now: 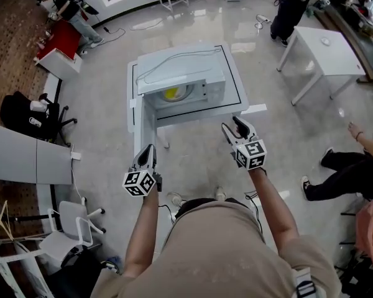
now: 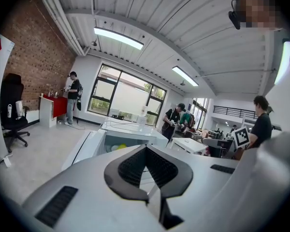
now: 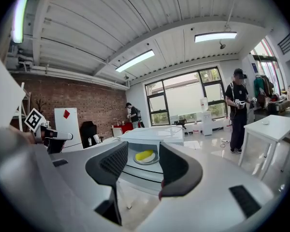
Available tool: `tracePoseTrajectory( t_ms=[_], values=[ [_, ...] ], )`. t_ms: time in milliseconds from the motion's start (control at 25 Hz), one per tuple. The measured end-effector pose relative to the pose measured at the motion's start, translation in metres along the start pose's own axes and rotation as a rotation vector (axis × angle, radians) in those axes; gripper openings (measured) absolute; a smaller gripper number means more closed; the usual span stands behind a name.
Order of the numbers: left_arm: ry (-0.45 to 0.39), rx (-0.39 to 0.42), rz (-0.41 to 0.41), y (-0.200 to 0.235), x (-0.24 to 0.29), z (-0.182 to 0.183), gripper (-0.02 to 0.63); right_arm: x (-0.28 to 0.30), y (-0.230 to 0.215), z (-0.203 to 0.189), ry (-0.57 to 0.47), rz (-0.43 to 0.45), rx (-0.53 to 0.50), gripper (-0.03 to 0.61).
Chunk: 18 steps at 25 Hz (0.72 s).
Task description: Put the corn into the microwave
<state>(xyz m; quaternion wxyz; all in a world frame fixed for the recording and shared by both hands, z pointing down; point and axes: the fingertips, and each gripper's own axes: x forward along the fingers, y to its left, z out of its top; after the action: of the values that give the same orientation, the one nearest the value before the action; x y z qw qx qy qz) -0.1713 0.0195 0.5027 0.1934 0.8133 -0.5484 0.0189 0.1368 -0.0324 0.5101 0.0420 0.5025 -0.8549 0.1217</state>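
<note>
While the yellow corn cob [image 1: 171, 93] is already lying inside the open white boxy microwave [image 1: 199, 73], the left tool [image 1: 149, 151] is hanging closed and empty, the right tool [image 1: 231, 126] gaping wide, empty; seemingly only closing up is remaining

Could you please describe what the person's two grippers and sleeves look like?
The left gripper and right gripper both have pale grey bodies and black, ribbed, curved jaw pads. Each carries a white cube printed with black square markers. The person wears a beige short-sleeved shirt.
</note>
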Motion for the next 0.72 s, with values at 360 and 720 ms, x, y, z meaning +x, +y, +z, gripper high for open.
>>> tracePoseTrajectory(
  t_ms=[360,720],
  values=[
    [0.025,0.008,-0.029,-0.001,-0.006,-0.002,0.005,-0.016,0.007,-0.006,0.016,-0.060,-0.050,0.063],
    [0.012,0.008,-0.032,-0.024,-0.009,-0.004,0.005,-0.031,0.011,0.004,0.000,-0.029,-0.030,0.061]
  ],
)
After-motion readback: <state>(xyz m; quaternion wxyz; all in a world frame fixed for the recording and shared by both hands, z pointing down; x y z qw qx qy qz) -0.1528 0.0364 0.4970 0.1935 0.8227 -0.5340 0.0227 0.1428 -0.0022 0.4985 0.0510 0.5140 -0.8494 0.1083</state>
